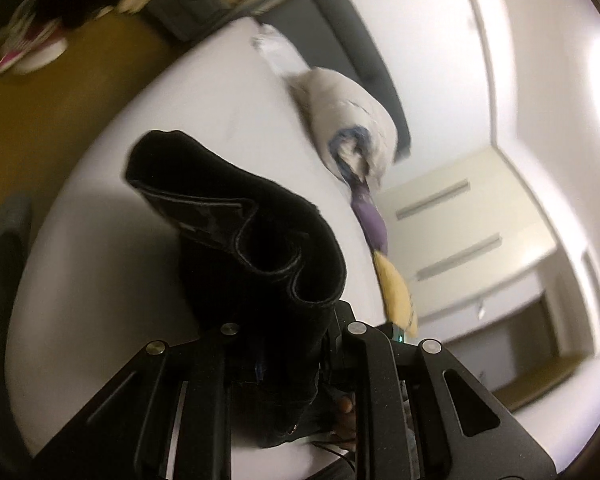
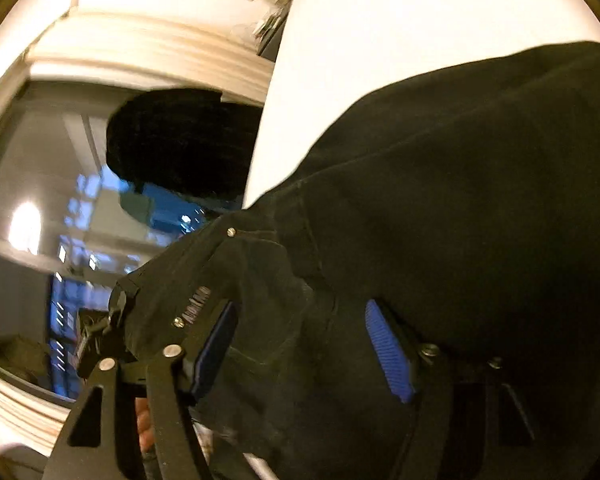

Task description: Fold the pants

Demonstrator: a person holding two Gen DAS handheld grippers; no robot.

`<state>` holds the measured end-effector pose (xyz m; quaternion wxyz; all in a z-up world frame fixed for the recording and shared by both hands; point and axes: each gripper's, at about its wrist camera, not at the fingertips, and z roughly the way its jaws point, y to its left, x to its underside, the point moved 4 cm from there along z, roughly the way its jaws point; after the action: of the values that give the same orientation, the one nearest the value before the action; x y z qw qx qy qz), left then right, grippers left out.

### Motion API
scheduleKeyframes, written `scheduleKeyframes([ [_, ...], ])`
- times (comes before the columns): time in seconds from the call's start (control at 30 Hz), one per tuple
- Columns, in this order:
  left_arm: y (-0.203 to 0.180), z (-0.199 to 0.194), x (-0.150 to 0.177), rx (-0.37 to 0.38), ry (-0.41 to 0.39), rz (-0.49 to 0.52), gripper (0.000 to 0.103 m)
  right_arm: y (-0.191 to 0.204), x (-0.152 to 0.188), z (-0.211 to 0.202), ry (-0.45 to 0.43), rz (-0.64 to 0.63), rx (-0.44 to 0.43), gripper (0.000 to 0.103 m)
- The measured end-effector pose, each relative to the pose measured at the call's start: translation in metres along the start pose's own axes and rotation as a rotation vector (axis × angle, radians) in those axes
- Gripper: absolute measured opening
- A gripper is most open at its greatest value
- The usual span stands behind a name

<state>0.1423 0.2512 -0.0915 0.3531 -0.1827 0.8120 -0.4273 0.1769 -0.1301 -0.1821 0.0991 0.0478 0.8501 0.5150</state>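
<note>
The black pants (image 1: 236, 232) rise out of my left gripper (image 1: 296, 344), which is shut on a bunched part of them; the waistband or hem end curls above the white bed (image 1: 100, 280). In the right wrist view the black pants (image 2: 460, 200) fill the right half. My right gripper (image 2: 300, 344) has its blue pads (image 2: 388, 352) wide apart, with pants fabric lying between them; its jaws are not pressed on the cloth. The fingertips are partly hidden by fabric.
A rolled white bundle (image 1: 352, 120) with a purple and yellow piece (image 1: 372, 224) lies on the bed's far side. A dark headboard (image 1: 352, 40), white drawers (image 1: 460, 232), shoes on the floor (image 1: 28, 44), and a dark window (image 2: 80, 240) surround the bed.
</note>
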Motion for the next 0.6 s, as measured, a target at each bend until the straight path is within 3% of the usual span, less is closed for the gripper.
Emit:
scheduleKeyframes([
  [0.07,-0.039,0.016,0.001,-0.006,0.029,0.104,0.017,0.008,-0.003,-0.021,-0.028,0.021,-0.060,0.089],
  [0.17,-0.097,0.049,0.013,-0.013,0.085,0.275,0.017,0.025,-0.006,-0.052,-0.033,-0.042,-0.084,0.089],
  [0.27,-0.147,0.106,0.055,-0.046,0.193,0.461,0.017,0.037,-0.010,-0.084,-0.051,-0.079,-0.103,0.089],
  [0.37,-0.168,0.155,0.112,-0.092,0.289,0.621,0.017,0.029,-0.015,-0.116,-0.095,-0.083,-0.095,0.094],
  [0.43,-0.166,0.185,0.150,-0.136,0.370,0.666,0.017,0.014,-0.015,-0.125,-0.102,-0.051,-0.063,0.095],
  [0.53,-0.161,0.197,0.189,-0.190,0.428,0.755,0.017,-0.008,-0.006,-0.130,-0.084,-0.012,-0.006,0.095],
  [0.6,-0.163,0.204,0.197,-0.212,0.433,0.800,0.017,-0.018,-0.002,-0.124,-0.065,-0.005,0.052,0.094],
])
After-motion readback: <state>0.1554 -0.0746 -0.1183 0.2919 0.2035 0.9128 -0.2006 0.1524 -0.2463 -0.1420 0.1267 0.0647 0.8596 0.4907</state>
